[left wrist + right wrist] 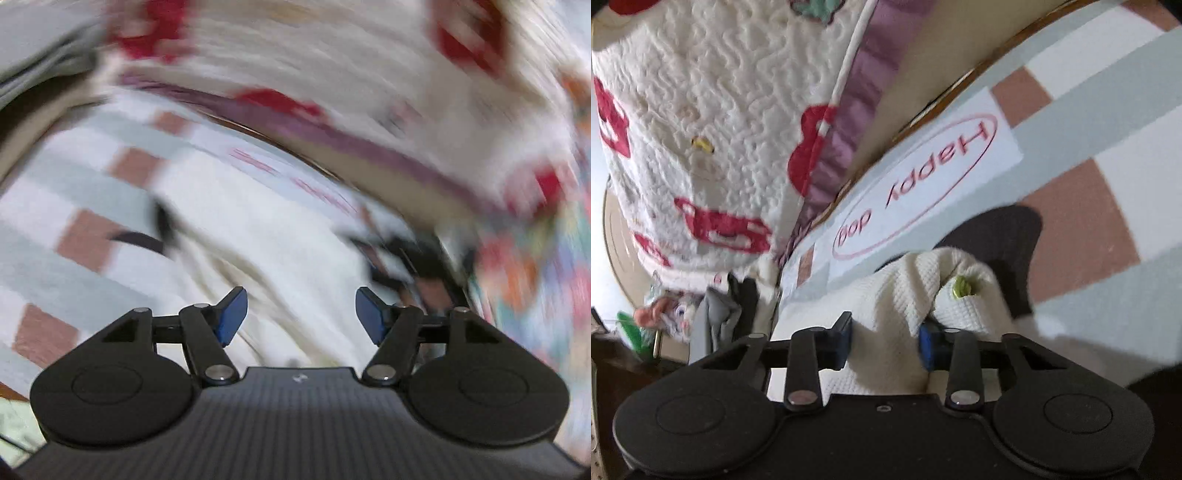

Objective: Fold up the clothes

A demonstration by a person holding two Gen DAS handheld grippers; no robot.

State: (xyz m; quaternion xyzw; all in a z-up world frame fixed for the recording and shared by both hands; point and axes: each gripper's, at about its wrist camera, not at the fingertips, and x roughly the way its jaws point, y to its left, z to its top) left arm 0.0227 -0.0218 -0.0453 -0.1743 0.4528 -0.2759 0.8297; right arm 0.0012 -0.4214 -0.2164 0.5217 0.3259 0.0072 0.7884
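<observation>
A cream waffle-knit garment (886,295) lies on a bed sheet of white, grey and brown checks (1089,184). My right gripper (885,343) is shut on a bunched fold of it, and the cloth fills the gap between the blue pads. The held fold stands up off the sheet, casts a dark shadow and shows a small green mark (962,286). The left wrist view is blurred by motion. There my left gripper (301,314) is open above the cream garment (258,229), with nothing between its pads.
A white quilt with red patterns and a purple trim (701,110) hangs along the far side of the sheet. A "Happy dog" label (916,184) is printed on the sheet. Grey cloth (716,325) and a plush toy (665,314) lie at the left.
</observation>
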